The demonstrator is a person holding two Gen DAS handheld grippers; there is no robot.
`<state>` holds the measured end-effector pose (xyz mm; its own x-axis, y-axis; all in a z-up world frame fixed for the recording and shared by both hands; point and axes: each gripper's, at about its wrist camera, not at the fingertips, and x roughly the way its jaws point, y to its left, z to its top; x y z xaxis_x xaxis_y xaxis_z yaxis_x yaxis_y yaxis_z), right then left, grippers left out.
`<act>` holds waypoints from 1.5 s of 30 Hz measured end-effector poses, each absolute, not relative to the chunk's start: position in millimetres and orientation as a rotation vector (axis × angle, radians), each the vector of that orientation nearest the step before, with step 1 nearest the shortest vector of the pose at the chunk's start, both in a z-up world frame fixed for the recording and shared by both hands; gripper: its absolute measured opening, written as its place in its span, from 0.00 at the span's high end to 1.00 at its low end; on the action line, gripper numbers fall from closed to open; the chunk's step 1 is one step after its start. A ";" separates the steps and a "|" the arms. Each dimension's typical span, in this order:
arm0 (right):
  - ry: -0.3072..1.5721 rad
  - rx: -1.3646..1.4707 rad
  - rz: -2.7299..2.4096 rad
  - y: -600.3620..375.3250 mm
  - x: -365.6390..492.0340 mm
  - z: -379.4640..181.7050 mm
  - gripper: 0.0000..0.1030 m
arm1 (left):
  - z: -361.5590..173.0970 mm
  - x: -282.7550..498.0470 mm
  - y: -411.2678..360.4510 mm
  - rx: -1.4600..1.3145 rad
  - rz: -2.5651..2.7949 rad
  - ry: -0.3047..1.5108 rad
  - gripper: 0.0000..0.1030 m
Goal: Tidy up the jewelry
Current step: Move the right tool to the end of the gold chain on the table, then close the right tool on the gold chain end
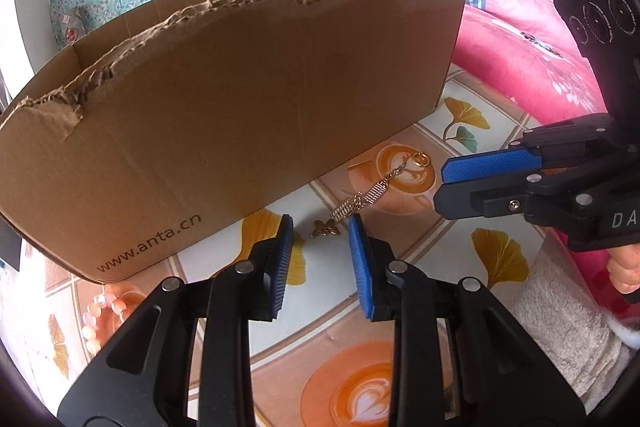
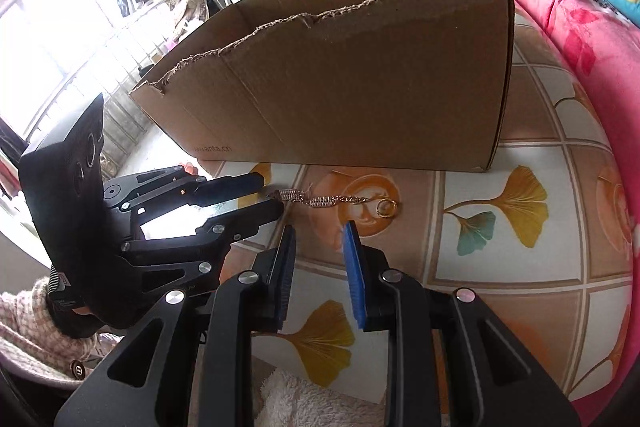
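A gold chain (image 1: 368, 197) lies on the patterned tablecloth in front of a cardboard box (image 1: 240, 107), with a gold ring (image 1: 420, 159) at its far end and a butterfly pendant (image 1: 325, 228) at its near end. My left gripper (image 1: 320, 227) hovers open just over the pendant, which shows between the blue pads untouched. My right gripper (image 1: 440, 187) comes in from the right, near the ring. In the right wrist view my right gripper (image 2: 320, 231) is open and empty, just short of the chain (image 2: 316, 201) and ring (image 2: 386, 207). The left gripper (image 2: 272, 195) is at the chain's left end.
The tall box (image 2: 360, 87) has a torn top edge and blocks the far side. A pink bead bracelet (image 1: 100, 311) lies at the lower left. A pink quilt (image 1: 520, 47) borders the right, with a person lying behind it. A white fluffy towel (image 2: 304, 403) lies at the near edge.
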<state>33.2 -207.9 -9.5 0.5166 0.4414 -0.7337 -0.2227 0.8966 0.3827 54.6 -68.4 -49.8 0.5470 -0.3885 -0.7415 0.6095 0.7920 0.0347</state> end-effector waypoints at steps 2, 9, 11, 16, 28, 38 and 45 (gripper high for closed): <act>0.957 0.260 0.407 -205.8 34.3 -12.3 0.76 | -51.4 56.1 -70.3 0.304 -0.607 0.789 0.74; 0.973 0.287 0.419 -209.8 45.0 -21.5 0.76 | -52.1 56.4 -79.3 0.339 -0.648 0.774 0.86; 0.971 0.290 0.420 -212.4 45.1 -23.1 0.76 | -51.4 56.2 -78.7 0.341 -0.652 0.773 0.88; 0.962 0.293 0.411 -218.0 42.6 -20.6 0.76 | -50.6 56.5 -79.5 0.333 -0.650 0.779 0.89; 0.920 0.223 0.443 -207.8 36.4 -2.4 0.76 | -45.9 51.3 -49.7 0.246 -0.601 0.808 0.90; 0.923 0.017 0.452 -169.2 50.5 -5.1 0.76 | -46.0 48.7 -39.5 0.220 -0.559 0.821 0.90; 0.939 -0.101 0.451 -153.9 65.2 -9.7 0.76 | -46.4 45.2 -42.9 0.237 -0.543 0.806 0.90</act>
